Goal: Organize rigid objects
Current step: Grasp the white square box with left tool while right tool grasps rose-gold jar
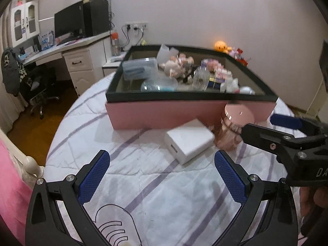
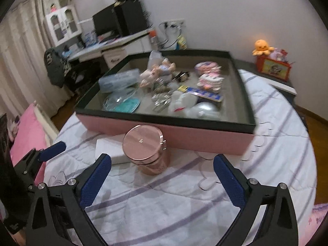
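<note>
Nearest the lens, the left gripper (image 1: 162, 176) spreads its blue pads wide over the striped quilt (image 1: 155, 186) with nothing between them; the right gripper (image 2: 162, 181) stands just as wide and empty, aimed down at the pink lidded canister (image 2: 146, 150) ahead of its fingers, not touching it; beside the canister, to its left, lies the white box (image 1: 189, 140); both rest on the quilt just in front of the pink tray (image 2: 164, 132); the tray already holds a jumble of small things, toys, clear containers, a glass, so most of the sorting looks done; I judge these two pieces remain, neither yet gripped.
</note>
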Demonstrator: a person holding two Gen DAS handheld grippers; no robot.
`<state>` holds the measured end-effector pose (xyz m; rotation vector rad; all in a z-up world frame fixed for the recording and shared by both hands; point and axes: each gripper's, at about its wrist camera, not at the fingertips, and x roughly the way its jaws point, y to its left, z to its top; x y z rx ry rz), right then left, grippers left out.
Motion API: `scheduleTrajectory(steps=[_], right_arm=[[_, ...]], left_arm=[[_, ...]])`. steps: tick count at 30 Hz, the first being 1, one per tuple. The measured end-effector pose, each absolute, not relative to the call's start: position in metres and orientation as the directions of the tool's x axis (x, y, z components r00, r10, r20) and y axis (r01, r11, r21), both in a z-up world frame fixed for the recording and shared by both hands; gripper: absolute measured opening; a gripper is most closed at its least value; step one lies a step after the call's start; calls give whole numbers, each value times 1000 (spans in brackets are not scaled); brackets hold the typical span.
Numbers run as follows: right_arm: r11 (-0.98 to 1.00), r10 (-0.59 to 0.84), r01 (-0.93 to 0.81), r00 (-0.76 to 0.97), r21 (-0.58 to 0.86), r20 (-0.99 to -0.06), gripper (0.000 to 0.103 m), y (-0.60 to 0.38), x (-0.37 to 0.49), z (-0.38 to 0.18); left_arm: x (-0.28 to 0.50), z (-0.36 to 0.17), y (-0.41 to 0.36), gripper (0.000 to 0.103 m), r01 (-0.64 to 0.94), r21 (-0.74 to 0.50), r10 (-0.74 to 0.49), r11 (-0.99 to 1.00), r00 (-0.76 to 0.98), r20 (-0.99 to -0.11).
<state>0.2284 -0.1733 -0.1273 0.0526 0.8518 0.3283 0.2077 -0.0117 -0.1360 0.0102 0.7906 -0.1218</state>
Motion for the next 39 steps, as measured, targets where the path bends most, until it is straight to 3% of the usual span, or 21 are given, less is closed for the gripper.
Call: scheduleTrajectory(steps=[5,9,22,25,26,28,39], right_arm=[[941,324,-282,577,189,-750,69,-163,244,-139],[926,361,-305,552,221,-752,52,-159,250,-145],[939,344,-245,613,242,-711,51,-204,229,-137],[938,348,-238,615,254,-708,51,-210,229,-138],[937,350,-235,615,260,-706,51,-212,229,-139],[935,355,-231,616,269,-704,51,-215,229,-140],[932,364,-244,627,270,-689,51,-214,220,-134]], left_arm=[[213,-140,-15,103,136,-42,-123,990,679,-724],[219,-143,-20,103,151,-38,-130,988,663,-737],[248,-152,-39,103,138,-99,-164,985,614,-772],[256,-155,-41,90,117,-112,-160,987,606,-779],[258,-156,-41,77,113,-116,-161,987,607,-778],[258,-155,-41,65,114,-120,-164,986,614,-772],[225,-141,-31,65,152,-145,-210,978,659,-722]])
